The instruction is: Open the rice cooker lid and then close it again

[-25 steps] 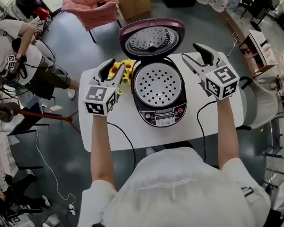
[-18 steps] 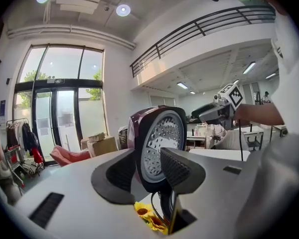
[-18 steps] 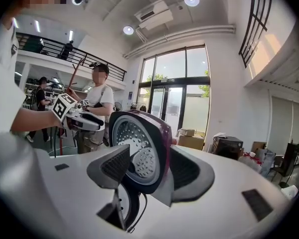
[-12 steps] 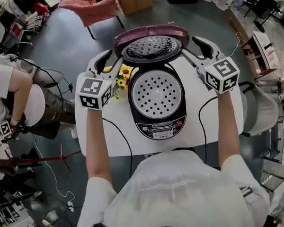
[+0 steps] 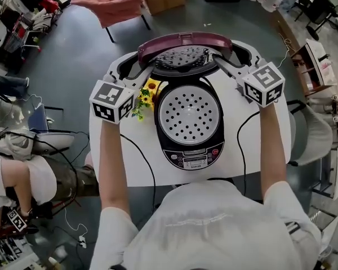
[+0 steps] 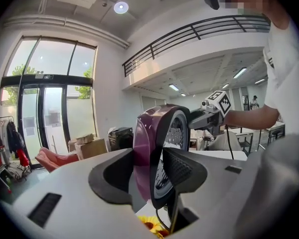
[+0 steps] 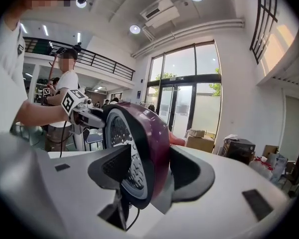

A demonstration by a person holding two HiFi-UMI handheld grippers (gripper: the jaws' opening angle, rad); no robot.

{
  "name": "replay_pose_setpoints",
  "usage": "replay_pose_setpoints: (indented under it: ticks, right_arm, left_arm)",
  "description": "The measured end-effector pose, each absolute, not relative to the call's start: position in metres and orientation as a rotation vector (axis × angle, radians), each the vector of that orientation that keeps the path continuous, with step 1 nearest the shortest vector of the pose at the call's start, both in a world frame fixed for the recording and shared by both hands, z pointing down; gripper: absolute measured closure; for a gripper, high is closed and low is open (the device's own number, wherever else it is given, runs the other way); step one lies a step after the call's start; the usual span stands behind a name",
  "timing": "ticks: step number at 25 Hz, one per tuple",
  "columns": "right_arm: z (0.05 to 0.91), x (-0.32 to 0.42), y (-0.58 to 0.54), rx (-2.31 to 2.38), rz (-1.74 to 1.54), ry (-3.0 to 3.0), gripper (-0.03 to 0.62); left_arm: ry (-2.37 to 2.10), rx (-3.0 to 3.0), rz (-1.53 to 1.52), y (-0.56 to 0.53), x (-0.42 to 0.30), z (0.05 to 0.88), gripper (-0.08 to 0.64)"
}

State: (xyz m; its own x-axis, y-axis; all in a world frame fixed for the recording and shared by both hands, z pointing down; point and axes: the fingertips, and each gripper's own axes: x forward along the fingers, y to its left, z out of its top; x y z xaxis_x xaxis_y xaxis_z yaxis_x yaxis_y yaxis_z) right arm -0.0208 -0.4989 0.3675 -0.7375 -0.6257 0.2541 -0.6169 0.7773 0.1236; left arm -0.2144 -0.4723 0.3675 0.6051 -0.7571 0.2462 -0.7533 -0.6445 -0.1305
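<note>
Workshop hall with tall glazed doors and a mezzanine railing, with other people busy in the background. At the centre of a white surface (image 5: 248,145) stands the rice cooker (image 5: 192,157), and a small bunch of sunflowers (image 5: 143,97) lies just to its left.

Lid (image 5: 183,40): raised and near upright on its hinge at the far side of the cooker. The purple shell faces away and the dimpled metal plate faces the person. A perforated tray (image 5: 188,114) sits in the pot below.

Left gripper (image 5: 133,67): the jaws have just been opening and straddle the lid's left rim, one on each face. No clamping is evident.

Right gripper (image 5: 232,58): the jaws stand apart across the right rim in the same way, and no pressure on it is visible.

Handling, as assessed: the lid looks rigid and moderately light. Its glossy shell is probably slippery, and its travel is fixed by the hinge. The two side rims are the sound places to hold it. The thin inner plate should not take the load. Lowering should be even on both sides, because a one-sided pull could twist the hinge or shift the cooker.
</note>
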Motion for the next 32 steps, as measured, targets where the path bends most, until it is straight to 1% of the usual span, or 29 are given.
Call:
replay_pose_setpoints:
  ticks: [2, 15, 19, 23, 26, 28, 32]
  right_arm:
    - [0.367, -0.02, -0.498, 0.974, -0.03, -2.7, 0.364]
    - [0.37, -0.016, -0.473, 1.0, -0.022, -2.653, 0.368]
    - [0.375, -0.013, -0.454, 0.986, -0.045, -2.624, 0.367]
    - [0.382, -0.012, -0.432, 0.953, -0.07, -2.59, 0.348]
    - [0.39, -0.013, -0.412, 0.915, -0.099, -2.549, 0.31]
    - [0.395, -0.014, -0.398, 0.889, -0.129, -2.513, 0.285]
    - [0.398, -0.014, -0.376, 0.872, -0.168, -2.491, 0.278]
  left_arm:
    - [1.313, -2.818, -0.424, -0.472, -0.213, 0.367, 0.359]
    - [1.27, -2.826, -0.413, -0.446, -0.21, 0.37, 0.359]
    - [1.242, -2.819, -0.436, -0.429, -0.206, 0.375, 0.347]
    - [1.199, -2.801, -0.486, -0.408, -0.202, 0.382, 0.339]
    - [1.147, -2.794, -0.536, -0.39, -0.197, 0.389, 0.333]
    - [1.116, -2.789, -0.573, -0.379, -0.194, 0.394, 0.313]
    - [1.09, -2.763, -0.628, -0.358, -0.192, 0.401, 0.302]
